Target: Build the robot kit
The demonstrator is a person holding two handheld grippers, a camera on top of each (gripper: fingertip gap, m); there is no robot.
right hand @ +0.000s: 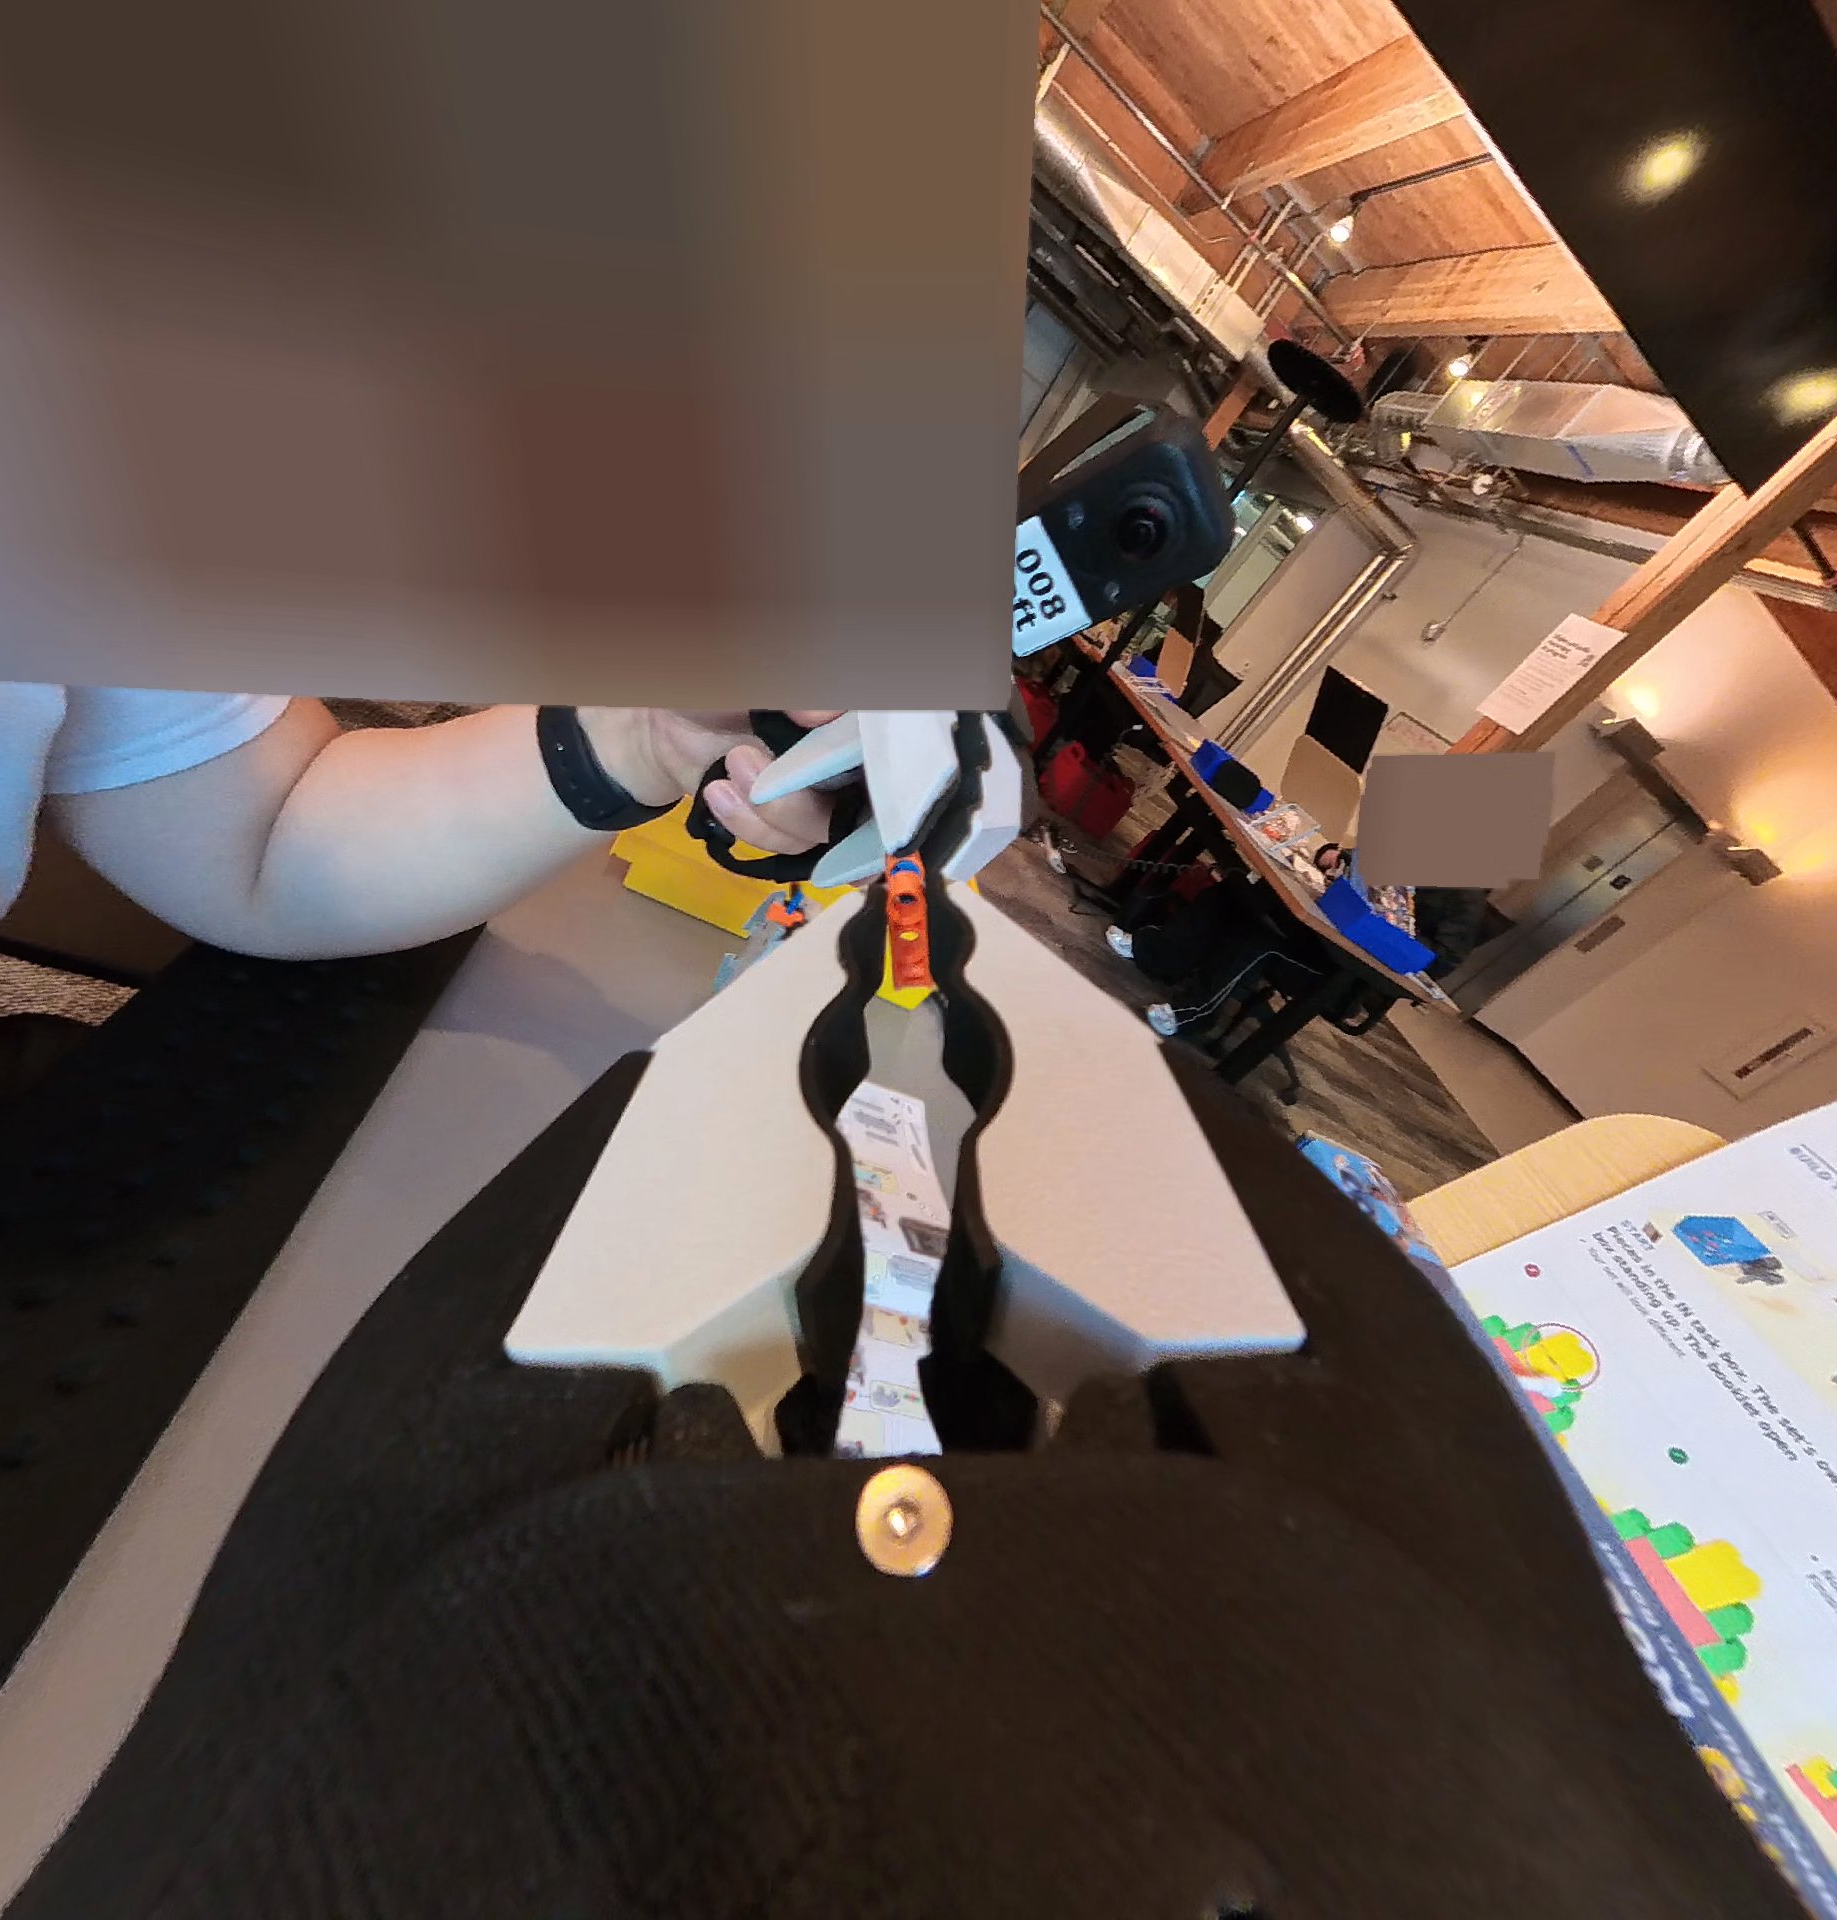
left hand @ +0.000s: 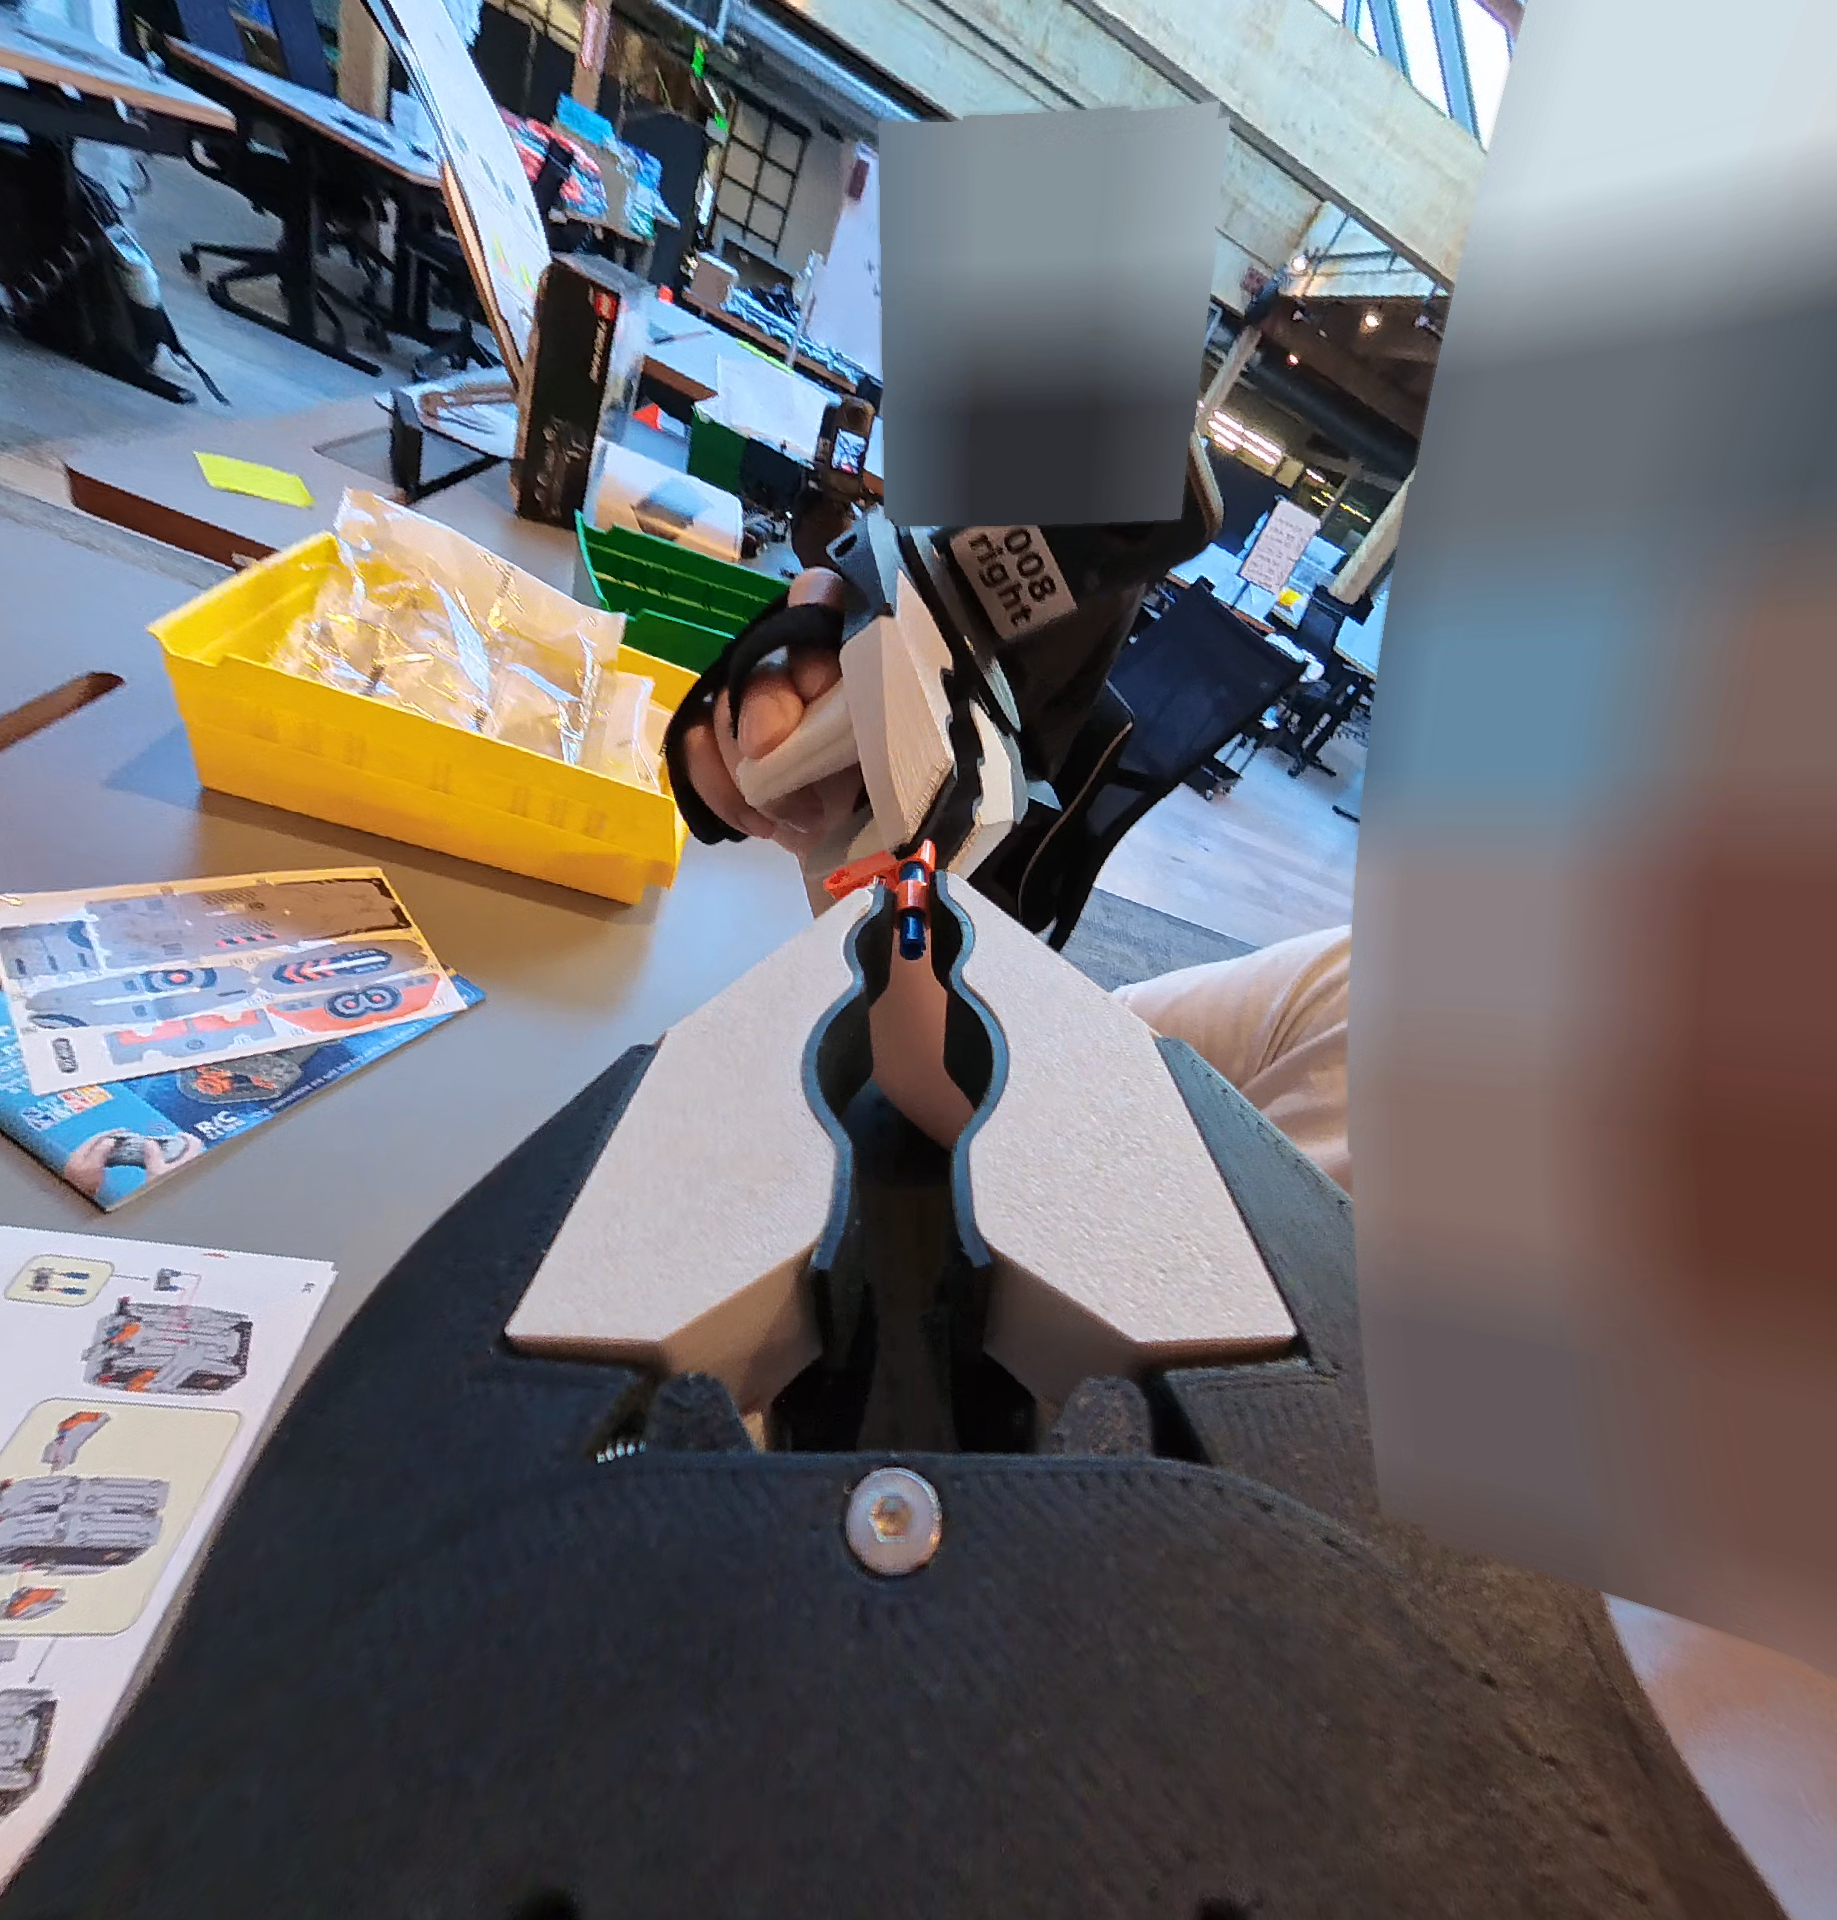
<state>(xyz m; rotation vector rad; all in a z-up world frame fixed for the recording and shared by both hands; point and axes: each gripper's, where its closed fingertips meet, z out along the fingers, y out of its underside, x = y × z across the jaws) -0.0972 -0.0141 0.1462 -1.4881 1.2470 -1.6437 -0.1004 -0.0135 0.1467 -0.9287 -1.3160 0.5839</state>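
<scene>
Meanwhile: two tools pinched on one small part

Beyond and left of the left gripper (left hand: 909,902), crinkled clear bags (left hand: 457,634) are held in a yellow bin (left hand: 415,774). A blue pin (left hand: 911,923) is clamped there; the orange piece (right hand: 906,935) is clamped by the right gripper (right hand: 906,914).

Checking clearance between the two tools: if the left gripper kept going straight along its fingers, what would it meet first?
Most likely the right gripper, tip to tip just ahead. The left gripper pinches a blue pin joined to the orange piece.

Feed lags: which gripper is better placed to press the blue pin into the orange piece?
Left, probably: left gripper grips the blue pin, touching the orange piece the right gripper clamps.
</scene>
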